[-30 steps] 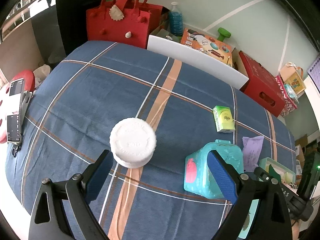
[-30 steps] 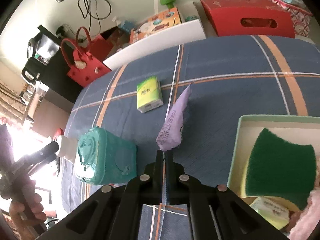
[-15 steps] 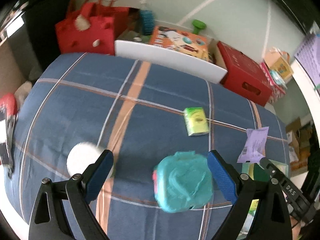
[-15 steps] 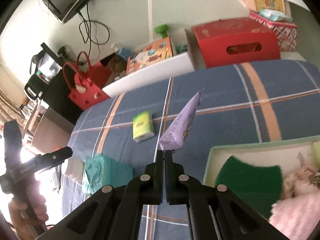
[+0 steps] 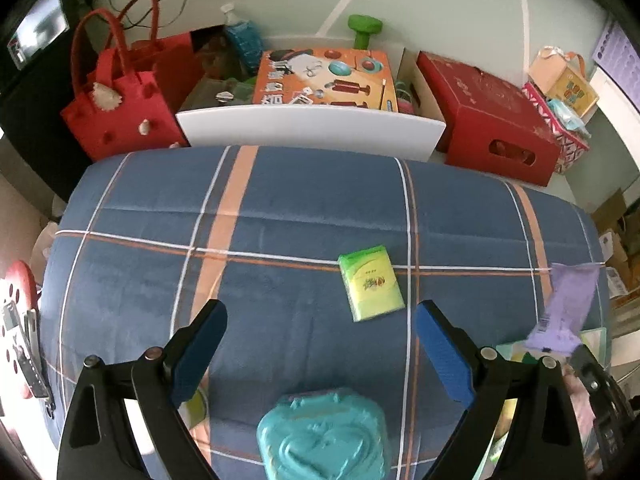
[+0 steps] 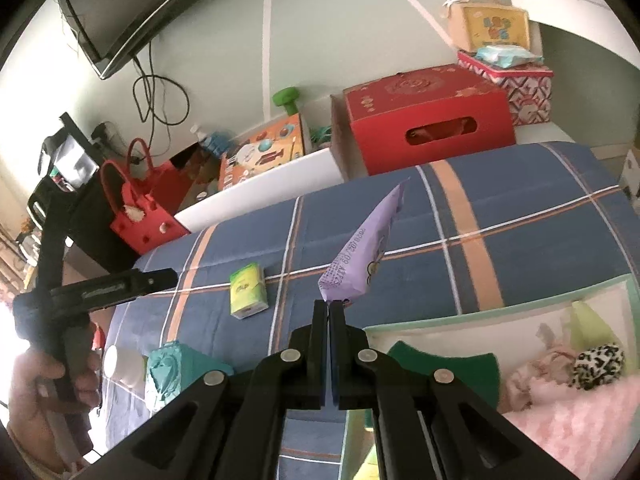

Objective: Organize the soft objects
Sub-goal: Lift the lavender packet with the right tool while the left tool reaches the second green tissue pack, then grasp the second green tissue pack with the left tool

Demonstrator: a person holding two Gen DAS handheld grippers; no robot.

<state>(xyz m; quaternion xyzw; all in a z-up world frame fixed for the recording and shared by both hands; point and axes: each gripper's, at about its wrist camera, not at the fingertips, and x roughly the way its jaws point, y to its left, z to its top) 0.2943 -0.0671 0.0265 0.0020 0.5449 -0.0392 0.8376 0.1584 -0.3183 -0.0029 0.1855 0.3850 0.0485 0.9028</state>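
- Right gripper (image 6: 329, 307): jaws clenched on purple packet (image 6: 362, 258), held above plaid cloth (image 6: 520, 200).
- Left gripper (image 5: 320, 320): jaws spread wide, empty, over teal pack (image 5: 324, 436).

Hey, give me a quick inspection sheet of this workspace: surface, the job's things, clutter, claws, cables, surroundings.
Surface: blue plaid cloth over the table.
Job's things: purple packet held off the table; green tissue pack and teal pouch lie on the cloth; mint bin holds a green sponge and pink plush.
Clutter: white jar beside the pouch.
Claws: left claw open, empty; right claw shut on the packet.
Cables: black wire loops on the wall.
Surroundings: red felt bag, red box, white bin.
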